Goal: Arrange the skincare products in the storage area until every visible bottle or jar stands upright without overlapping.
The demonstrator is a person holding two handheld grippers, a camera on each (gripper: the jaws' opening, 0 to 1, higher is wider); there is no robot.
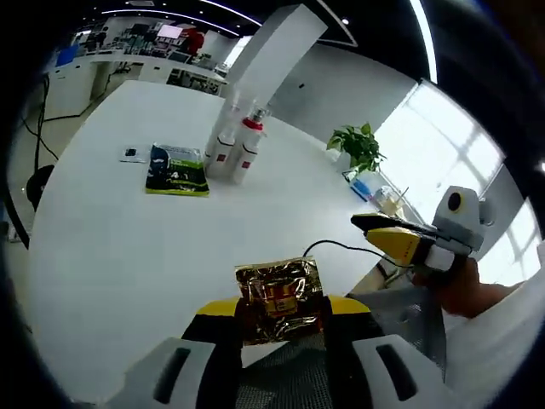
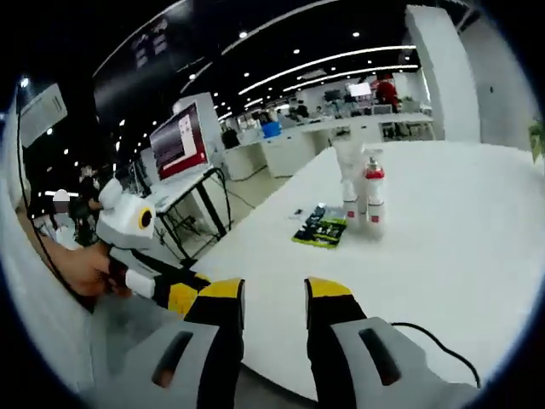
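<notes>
One gold sachet pinched by left gripper.

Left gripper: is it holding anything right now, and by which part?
Yes: the left gripper is shut on a gold foil packet, pinching its lower edge. The right gripper is open, holding nothing.

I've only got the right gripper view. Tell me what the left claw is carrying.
Observer: The left claw is shut on a crinkled gold foil sachet, pinched between its jaws.
Operator: Describe the sachet's face for me.
Observer: There is a red label in its middle. The print is too small to read.
Operator: Say how it sits in the claw.
Observer: Its upper part sticks out past the yellow jaw tips, above the white table.
</notes>
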